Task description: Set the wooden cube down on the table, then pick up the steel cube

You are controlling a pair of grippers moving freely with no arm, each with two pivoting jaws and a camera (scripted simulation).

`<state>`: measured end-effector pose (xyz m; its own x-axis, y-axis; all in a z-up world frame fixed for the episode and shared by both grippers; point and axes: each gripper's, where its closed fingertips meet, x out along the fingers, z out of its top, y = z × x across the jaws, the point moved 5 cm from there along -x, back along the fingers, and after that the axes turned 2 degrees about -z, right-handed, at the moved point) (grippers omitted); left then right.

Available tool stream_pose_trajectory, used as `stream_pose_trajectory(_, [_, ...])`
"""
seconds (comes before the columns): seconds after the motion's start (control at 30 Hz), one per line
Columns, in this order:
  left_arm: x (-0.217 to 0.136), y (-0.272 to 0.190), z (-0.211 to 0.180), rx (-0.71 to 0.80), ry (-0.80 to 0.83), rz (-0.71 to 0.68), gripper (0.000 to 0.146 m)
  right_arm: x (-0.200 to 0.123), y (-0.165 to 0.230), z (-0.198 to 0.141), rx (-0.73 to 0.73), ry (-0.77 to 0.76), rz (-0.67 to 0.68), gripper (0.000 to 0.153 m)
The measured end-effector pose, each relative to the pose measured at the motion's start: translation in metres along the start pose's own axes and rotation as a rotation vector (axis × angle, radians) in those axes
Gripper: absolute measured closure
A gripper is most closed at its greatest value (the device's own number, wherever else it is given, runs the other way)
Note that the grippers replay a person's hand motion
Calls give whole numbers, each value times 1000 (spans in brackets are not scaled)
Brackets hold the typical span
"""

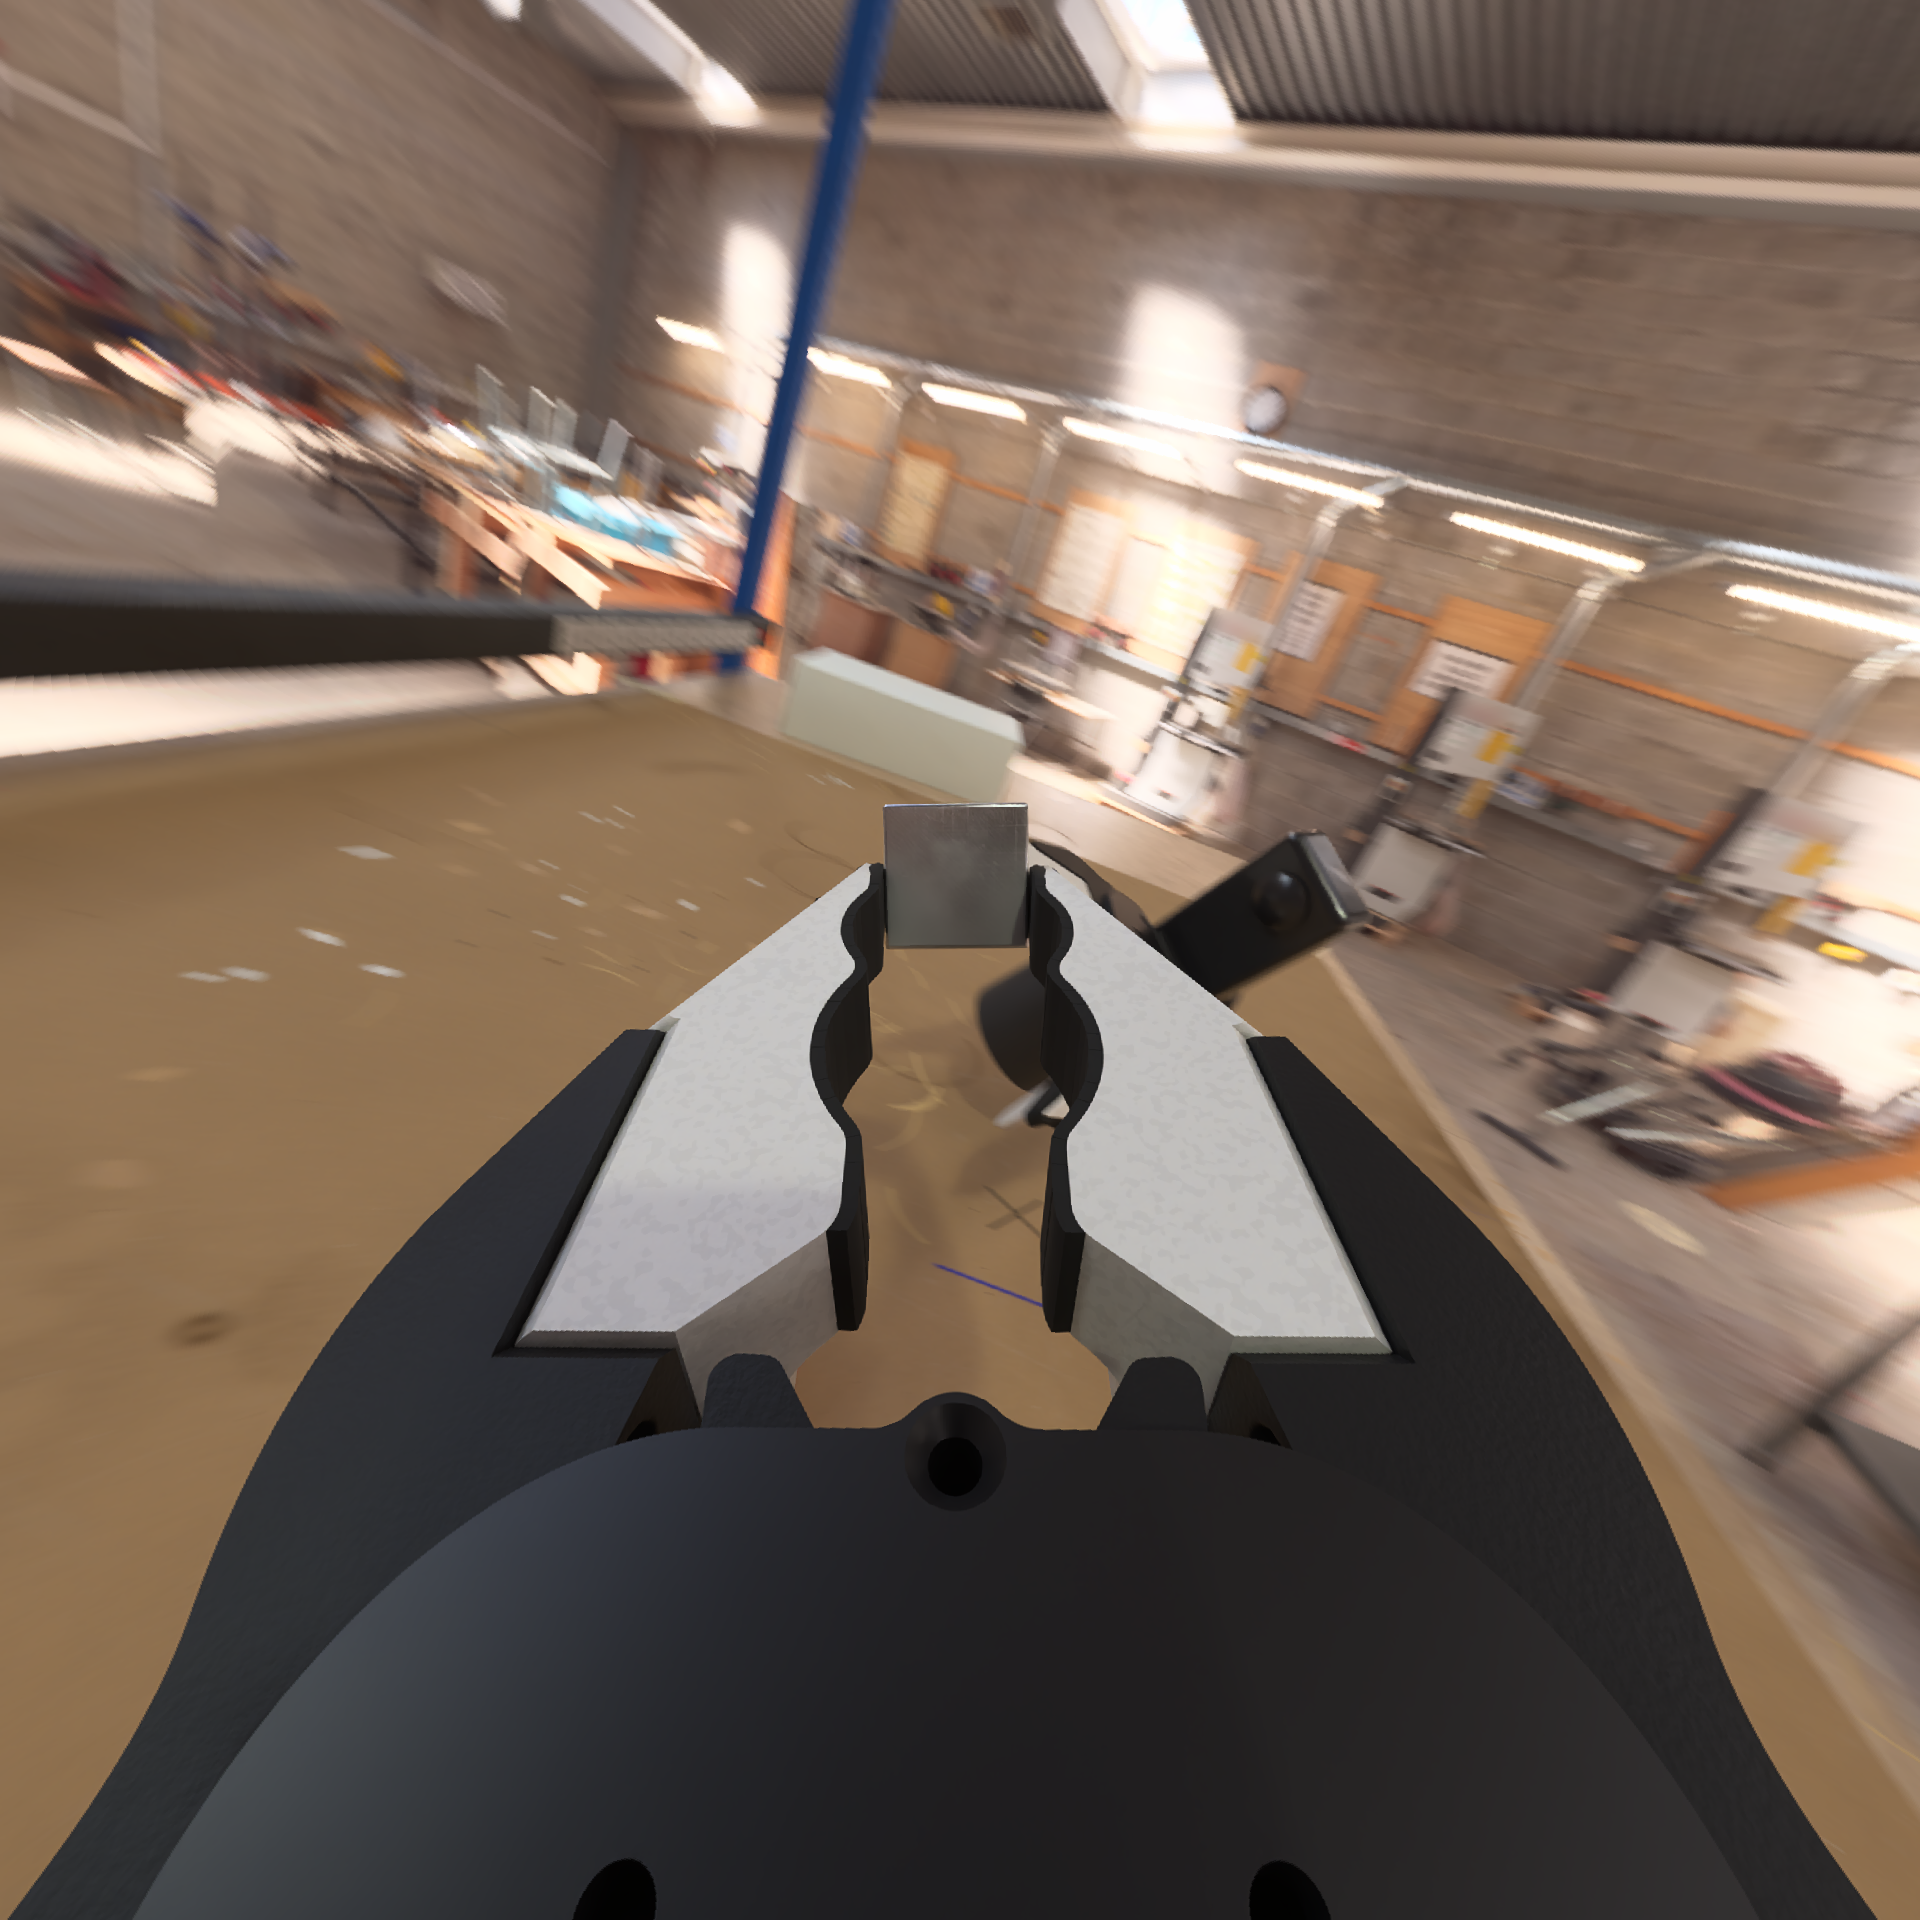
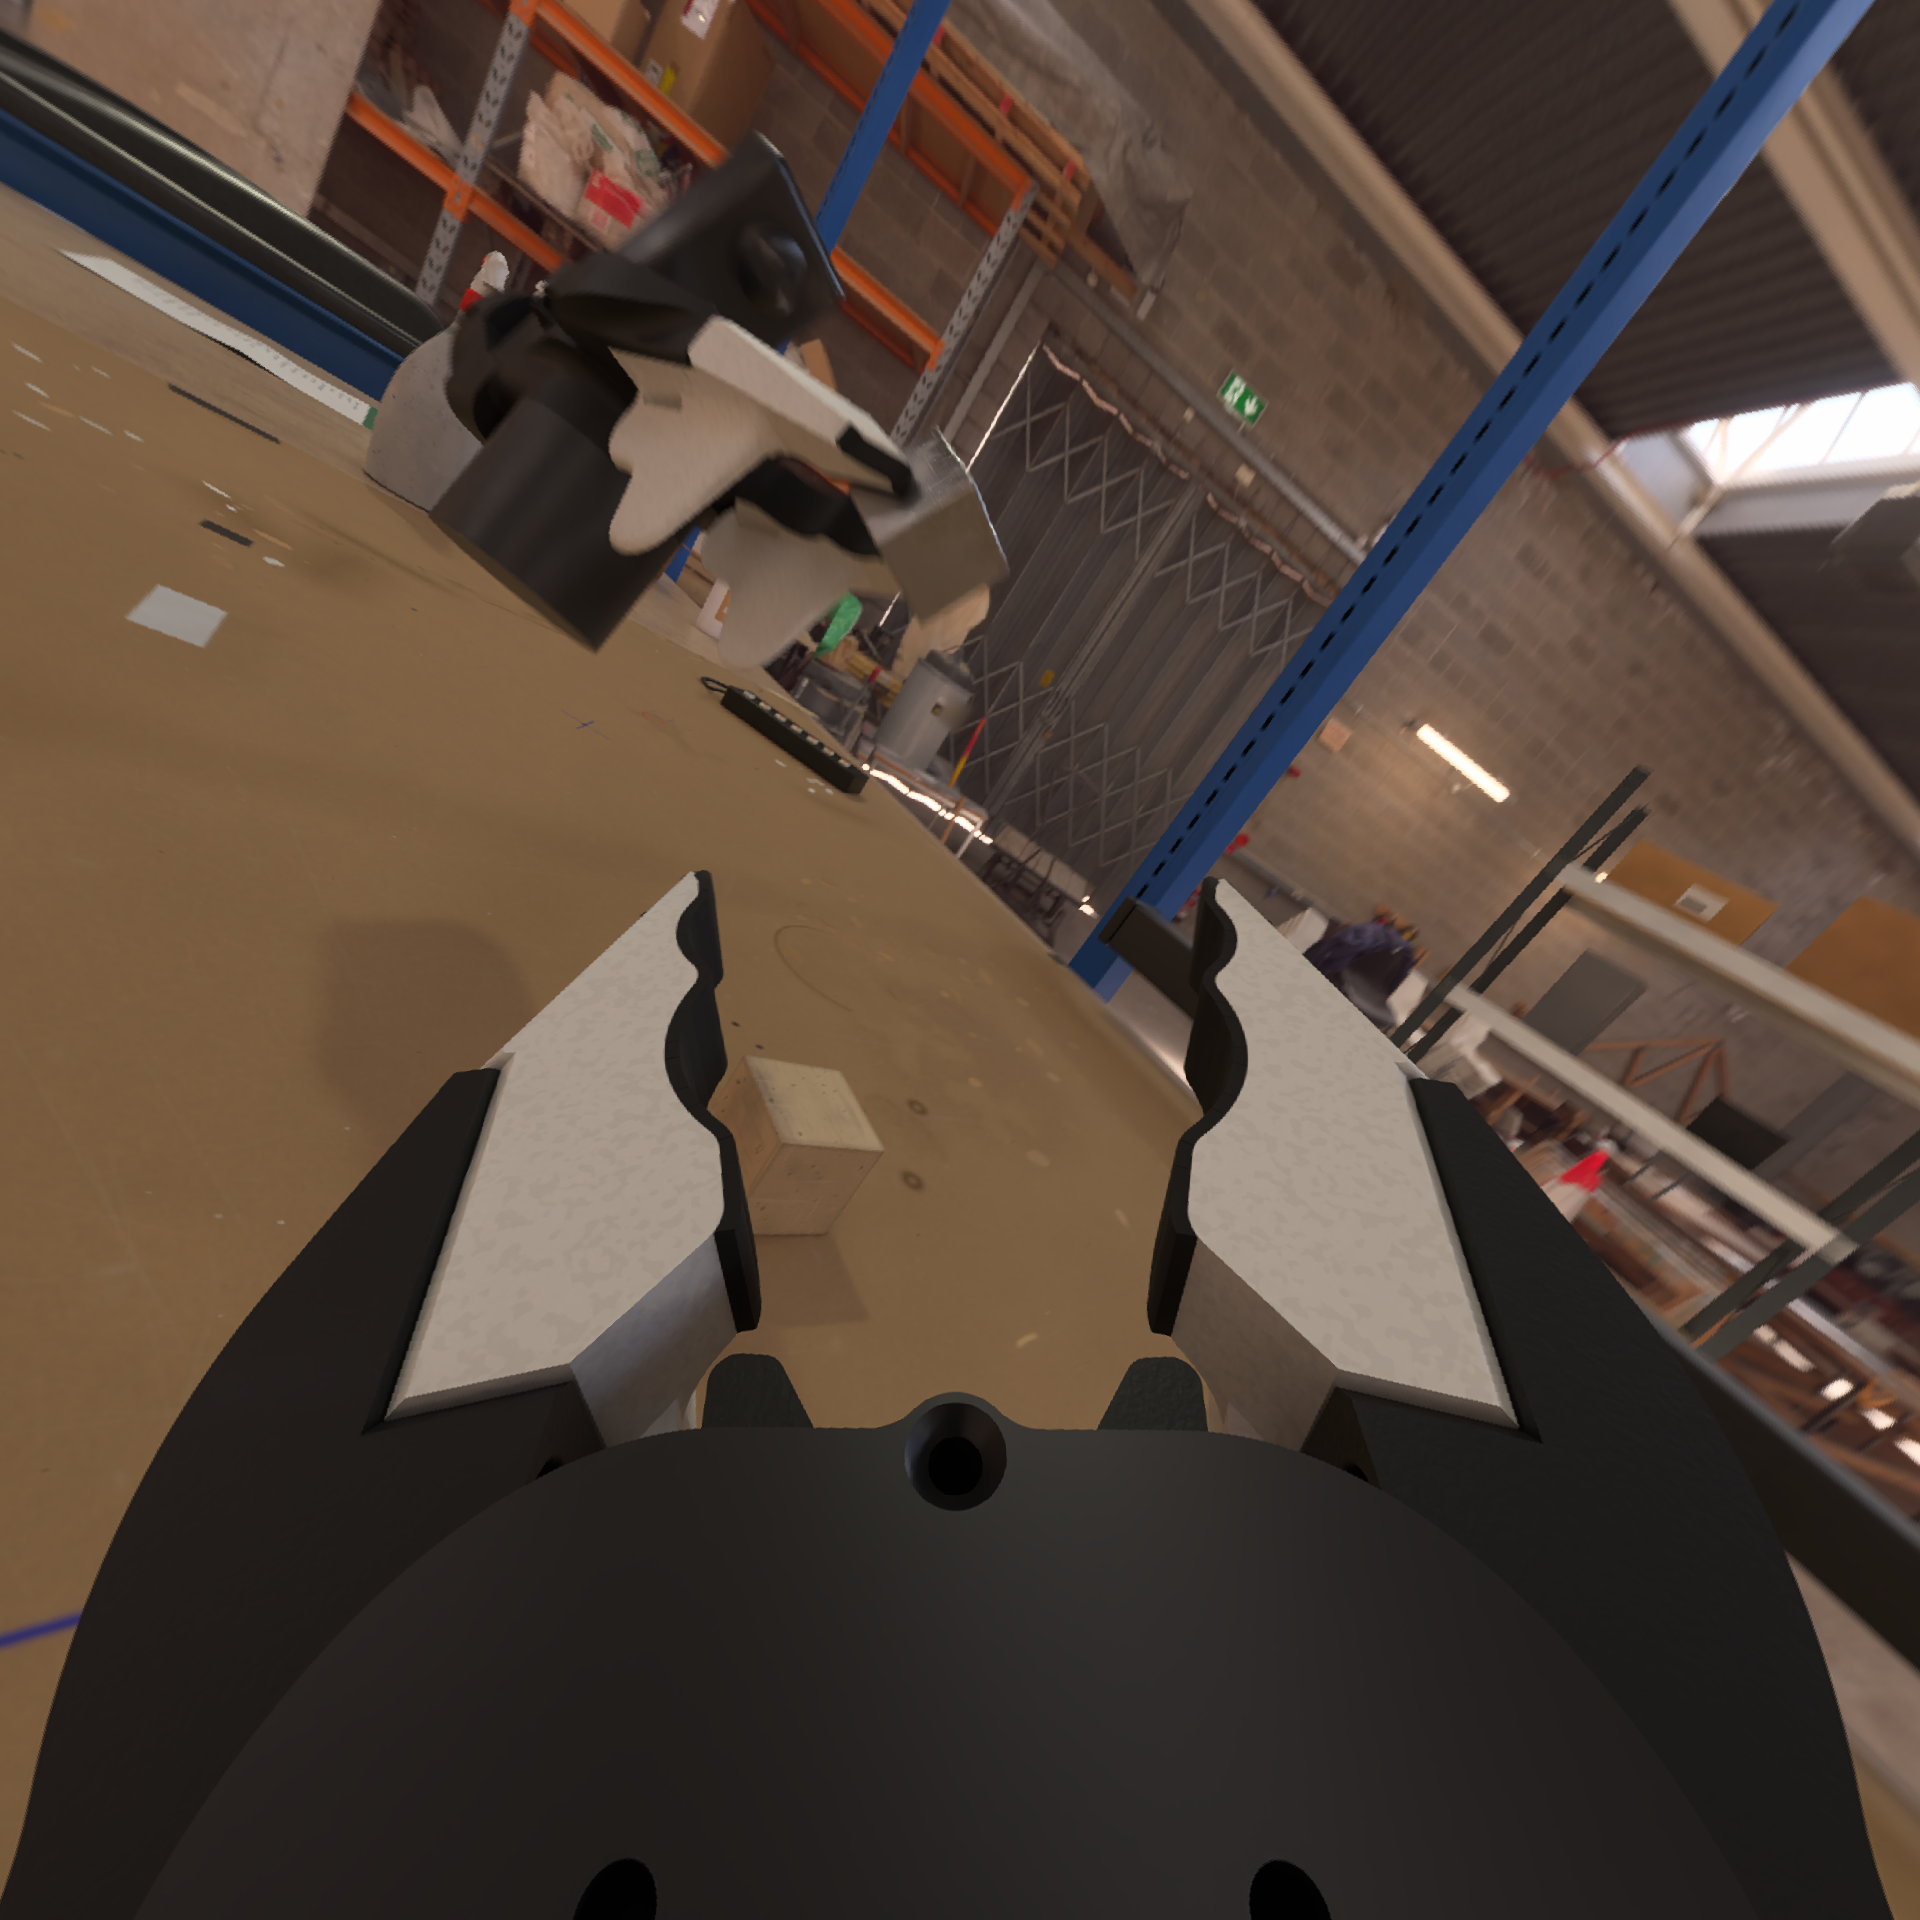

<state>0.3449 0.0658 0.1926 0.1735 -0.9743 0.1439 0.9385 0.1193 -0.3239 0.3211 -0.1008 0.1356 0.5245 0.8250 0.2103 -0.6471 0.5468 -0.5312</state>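
Left wrist view: left gripper (image 1: 956, 894) fingers squeeze the steel cube (image 1: 954, 875) above the tabletop (image 1: 312, 1143). Right gripper (image 2: 954, 935) fingers are wide apart; wooden cube (image 2: 805, 1153) sits on the tabletop.

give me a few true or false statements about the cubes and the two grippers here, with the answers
1. The left gripper is shut on the shiny grey steel cube. True.
2. The steel cube rests on the brown table. False: in the right wrist view it is held above the table.
3. The pale wooden cube lies on the table. True.
4. The right gripper is shut on the wooden cube. False: its jaws are wide open with nothing between the tips; the cube sits on the table below, partly behind one finger.
5. A black power strip lies on the table. True.
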Motion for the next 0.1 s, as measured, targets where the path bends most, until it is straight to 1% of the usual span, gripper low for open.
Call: stream_pose_trajectory(0.1, [30, -4, -24, -116, 86, -117, 119, -1, 2, 5, -101, -27, -17, 72])
